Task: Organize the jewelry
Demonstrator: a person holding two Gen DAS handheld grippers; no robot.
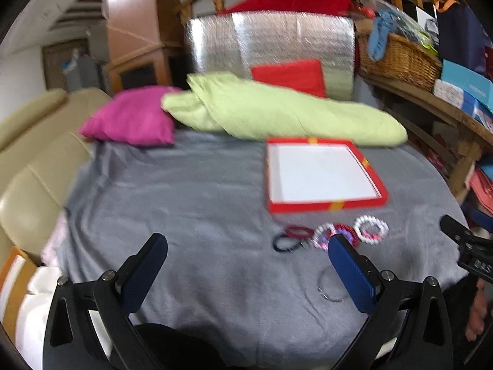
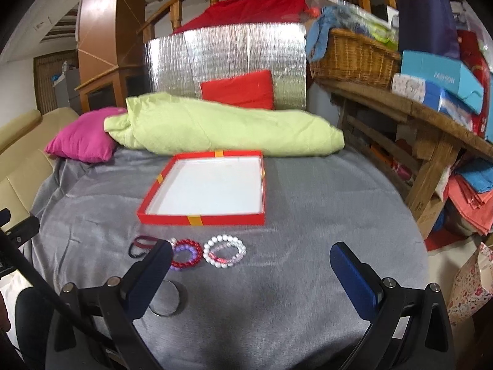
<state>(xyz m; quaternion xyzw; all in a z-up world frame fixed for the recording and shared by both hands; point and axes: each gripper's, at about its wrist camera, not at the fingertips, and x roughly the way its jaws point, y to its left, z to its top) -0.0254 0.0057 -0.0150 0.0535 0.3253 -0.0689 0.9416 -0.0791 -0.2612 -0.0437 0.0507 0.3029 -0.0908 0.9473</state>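
Nearest item: metal ring bangles (image 2: 168, 299), thin and silver, lying flat on the grey blanket (image 2: 292, 277) just behind the right gripper's (image 2: 251, 266) left finger; in the left wrist view they lie (image 1: 331, 288) beside the left gripper's (image 1: 248, 262) right finger.

Beaded bracelets, row just ahead of the right gripper's left fingertip:
- red and purple beaded bracelets (image 2: 186, 254), stacked, partly hidden by that finger; also seen (image 1: 334, 234).
- white and pink beaded bracelets (image 2: 225, 251), touching the red set on its right; also seen (image 1: 371, 229).
- dark cord loops (image 2: 141, 245), maroon and black, to the left of the row; also seen (image 1: 291, 237).

Red box lid (image 2: 203, 219), shallow, white inside, with yellow ribbon bands, farther ahead of both grippers, holding nothing.

Grippers: both spread wide with nothing between the fingers, hovering over the blanket.

Beyond the lid: light green folded duvet (image 2: 222, 129), magenta pillow (image 2: 83, 141), red cushion (image 2: 240, 89) against a silver foil panel (image 2: 225, 52). Far right: wicker basket (image 2: 354, 58) on a wooden shelf (image 2: 400, 104).
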